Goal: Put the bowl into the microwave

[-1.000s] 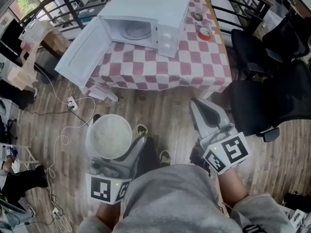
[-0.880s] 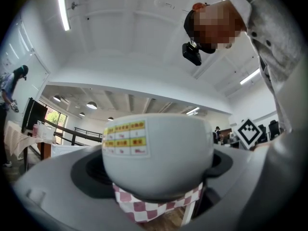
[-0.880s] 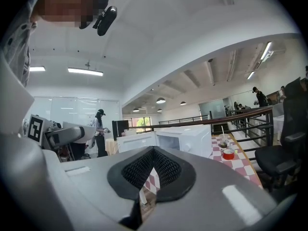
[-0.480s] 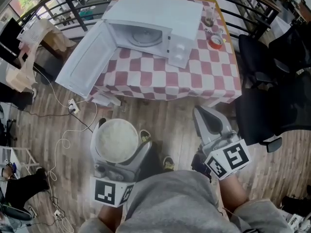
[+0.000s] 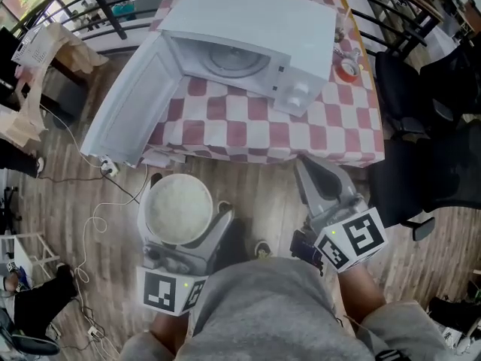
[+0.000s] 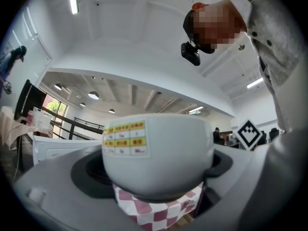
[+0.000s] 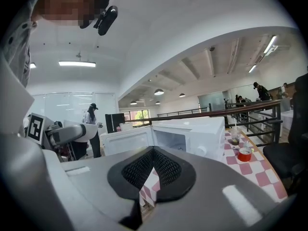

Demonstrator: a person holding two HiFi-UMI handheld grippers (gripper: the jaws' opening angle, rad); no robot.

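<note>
Holding the bowl (image 5: 178,205) between the jaws of your left gripper (image 5: 180,228), you stand facing the table (image 5: 248,126), which carries a red-and-white checked cloth. The bowl is white and sits upright, low over the wooden floor (image 5: 255,183) and well apart from the microwave (image 5: 255,17). In the left gripper view the two jaws bear on opposite sides of the bowl wall, and a label of yellow and red squares (image 6: 125,138) faces the camera. The microwave stands on the table with its door (image 5: 124,104) swung fully open to the left, so the turntable (image 5: 237,60) shows inside the cavity. Your right gripper (image 5: 319,179) points toward the near edge of the table; its jaws are brought together with nothing between them. A red roll of tape (image 5: 347,70) lies on the cloth near the microwave's right side. Black chairs (image 5: 436,149) stand to the right of the table.
</note>
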